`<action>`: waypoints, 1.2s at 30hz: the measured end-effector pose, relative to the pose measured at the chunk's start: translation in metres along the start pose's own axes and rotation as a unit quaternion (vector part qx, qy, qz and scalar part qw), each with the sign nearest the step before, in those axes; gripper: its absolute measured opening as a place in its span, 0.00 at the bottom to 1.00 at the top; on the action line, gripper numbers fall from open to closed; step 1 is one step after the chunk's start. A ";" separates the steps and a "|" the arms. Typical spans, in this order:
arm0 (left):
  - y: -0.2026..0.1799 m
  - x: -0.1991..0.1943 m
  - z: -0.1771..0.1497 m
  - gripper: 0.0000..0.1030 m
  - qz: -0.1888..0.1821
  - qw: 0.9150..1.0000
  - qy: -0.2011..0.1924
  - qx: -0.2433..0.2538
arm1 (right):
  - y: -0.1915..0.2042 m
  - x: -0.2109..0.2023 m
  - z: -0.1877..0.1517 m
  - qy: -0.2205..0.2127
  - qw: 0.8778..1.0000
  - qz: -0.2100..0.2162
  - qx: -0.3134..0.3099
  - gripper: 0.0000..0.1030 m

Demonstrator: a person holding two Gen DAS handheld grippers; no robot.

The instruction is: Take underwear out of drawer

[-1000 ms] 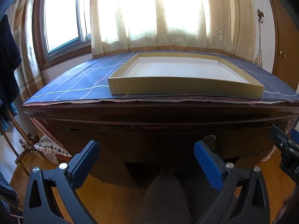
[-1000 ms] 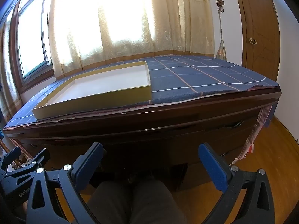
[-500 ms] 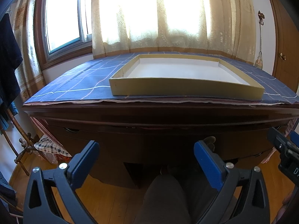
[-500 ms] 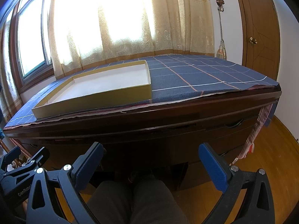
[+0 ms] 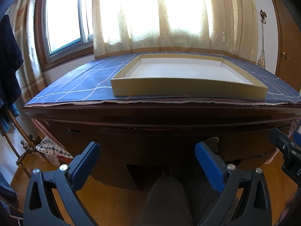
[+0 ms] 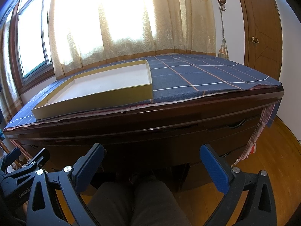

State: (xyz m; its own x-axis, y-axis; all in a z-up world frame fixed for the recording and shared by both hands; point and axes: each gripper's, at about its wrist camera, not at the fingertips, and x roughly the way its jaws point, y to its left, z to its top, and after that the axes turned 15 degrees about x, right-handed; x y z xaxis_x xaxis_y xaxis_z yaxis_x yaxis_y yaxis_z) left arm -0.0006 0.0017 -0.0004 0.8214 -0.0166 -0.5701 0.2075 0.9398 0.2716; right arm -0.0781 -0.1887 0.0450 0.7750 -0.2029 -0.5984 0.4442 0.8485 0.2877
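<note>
Underwear is nowhere in sight; the dark drawer fronts (image 6: 216, 131) under the surface (image 6: 188, 105) are shut and too shadowed to read. My left gripper (image 5: 146, 162) and right gripper (image 6: 151, 162) both hang spread wide, holding nothing, above my knees (image 6: 135, 197). An empty shallow box (image 5: 188, 90) sits on the blue cloth (image 6: 197, 75).

The right tool (image 6: 151, 160) hung spread wide before the dark table (image 6: 169, 113). A shallow box (image 6: 105, 98) lay at ten o'clock on the blue cloth (image 6: 197, 79).
</note>
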 end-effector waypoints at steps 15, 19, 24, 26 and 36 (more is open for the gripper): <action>0.000 0.000 0.000 1.00 0.001 1.000 -0.001 0.000 | 0.000 0.001 0.000 0.002 1.000 -0.001 0.001 1.00; 0.000 0.000 0.000 1.00 0.001 1.000 0.000 0.000 | 0.001 0.001 0.000 0.003 1.000 0.000 0.003 1.00; 0.001 0.000 -0.001 1.00 0.001 1.000 -0.001 0.000 | 0.001 0.001 -0.001 0.003 1.000 0.001 0.003 1.00; 0.002 0.000 -0.001 1.00 0.001 1.000 -0.001 0.000 | 0.000 0.001 -0.001 0.003 1.000 0.000 0.003 1.00; 0.002 0.000 -0.001 1.00 0.001 1.000 -0.001 -0.001 | 0.001 0.001 -0.001 0.003 1.000 0.004 0.004 1.00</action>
State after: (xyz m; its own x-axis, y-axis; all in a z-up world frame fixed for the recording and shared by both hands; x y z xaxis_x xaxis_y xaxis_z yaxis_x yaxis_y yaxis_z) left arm -0.0006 0.0037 -0.0012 0.8231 -0.0150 -0.5676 0.2048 0.9402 0.2722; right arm -0.0774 -0.1880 0.0441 0.7759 -0.1943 -0.6002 0.4422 0.8460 0.2977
